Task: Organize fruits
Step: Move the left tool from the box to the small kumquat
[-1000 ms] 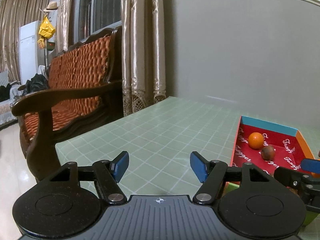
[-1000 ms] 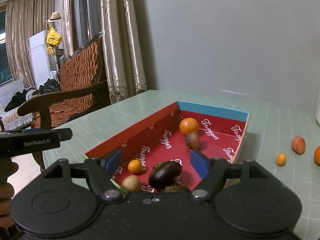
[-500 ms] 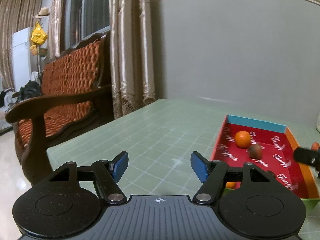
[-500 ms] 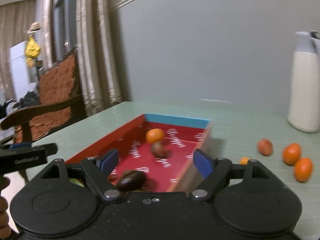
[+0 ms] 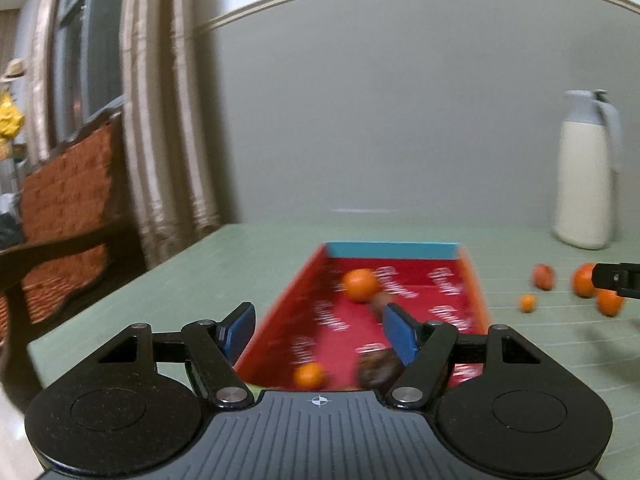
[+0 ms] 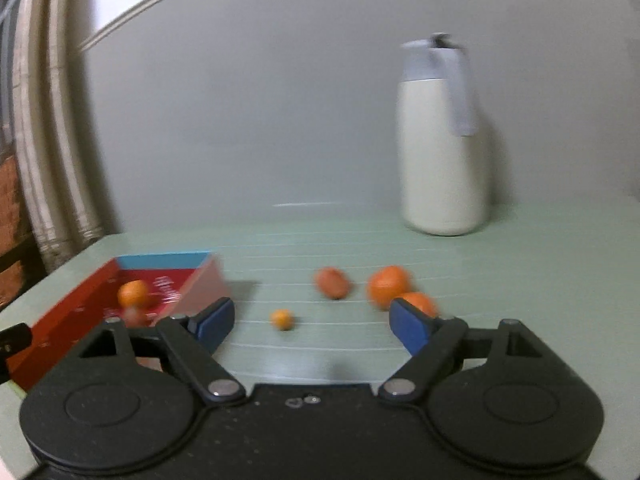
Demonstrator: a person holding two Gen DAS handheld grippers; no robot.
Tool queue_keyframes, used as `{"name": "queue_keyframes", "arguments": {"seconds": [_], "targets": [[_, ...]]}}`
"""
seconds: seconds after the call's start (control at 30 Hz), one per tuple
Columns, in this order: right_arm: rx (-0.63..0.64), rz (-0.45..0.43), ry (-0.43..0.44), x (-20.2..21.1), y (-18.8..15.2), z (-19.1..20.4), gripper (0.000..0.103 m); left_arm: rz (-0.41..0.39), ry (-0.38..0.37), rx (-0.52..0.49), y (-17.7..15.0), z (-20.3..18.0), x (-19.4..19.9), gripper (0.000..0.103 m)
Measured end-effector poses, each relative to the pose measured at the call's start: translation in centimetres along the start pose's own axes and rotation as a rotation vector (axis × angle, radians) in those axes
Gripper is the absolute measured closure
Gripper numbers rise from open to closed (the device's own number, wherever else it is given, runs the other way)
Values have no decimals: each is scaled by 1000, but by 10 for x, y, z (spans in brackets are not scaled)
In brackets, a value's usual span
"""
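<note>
The left gripper point(image 5: 318, 330) hangs over the red box point(image 5: 472, 276), jaws apart with nothing between the pads. In the box: 1 orange point(image 5: 360, 285) at 12 o'clock, a small orange point(image 5: 308, 375) and a dark fruit point(image 5: 378, 366) at 6.

The right gripper point(image 6: 312, 326) has just been opening and grips nothing. Loose on the table point(image 6: 540, 264): a tiny orange point(image 6: 282, 319) at 12 o'clock, a reddish fruit point(image 6: 333, 282), then 2 oranges point(image 6: 389, 285) toward 1. A jug point(image 6: 440, 140) stands behind at 1.

Left gripper point(image 5: 318, 330): black linkage arms, blue pads, silver pivot screws, ribbed grey housing (crosshair mark at centre). Right gripper point(image 6: 310, 322): same build, speckled black housing.
</note>
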State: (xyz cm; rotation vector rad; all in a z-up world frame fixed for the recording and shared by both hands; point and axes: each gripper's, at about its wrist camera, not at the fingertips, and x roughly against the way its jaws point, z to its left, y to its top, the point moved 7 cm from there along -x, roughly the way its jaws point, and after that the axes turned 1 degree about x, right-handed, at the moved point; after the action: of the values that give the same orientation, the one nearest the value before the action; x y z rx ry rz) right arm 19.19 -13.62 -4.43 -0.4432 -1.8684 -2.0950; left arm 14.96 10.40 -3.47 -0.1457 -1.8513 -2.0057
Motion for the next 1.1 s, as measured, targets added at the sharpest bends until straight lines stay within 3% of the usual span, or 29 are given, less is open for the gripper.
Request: {"name": "queue_keyframes", "arguments": {"seconds": [0.27,0.43,0.67,1.1], "targets": [[-60,-33,-195,17,1,-71,15,-2,-152,-66,12,-77,9,33],[-87,-38,-271,25,-2,-102,14,7,-210,-113,14,-116,9,33],[-104,-37,-328,36,-6,-131,14,57,-240,-151,12,-152,-2,33],[-132,-43,-450,54,-17,-179,14,132,-213,-155,2,-178,-40,33]]}}
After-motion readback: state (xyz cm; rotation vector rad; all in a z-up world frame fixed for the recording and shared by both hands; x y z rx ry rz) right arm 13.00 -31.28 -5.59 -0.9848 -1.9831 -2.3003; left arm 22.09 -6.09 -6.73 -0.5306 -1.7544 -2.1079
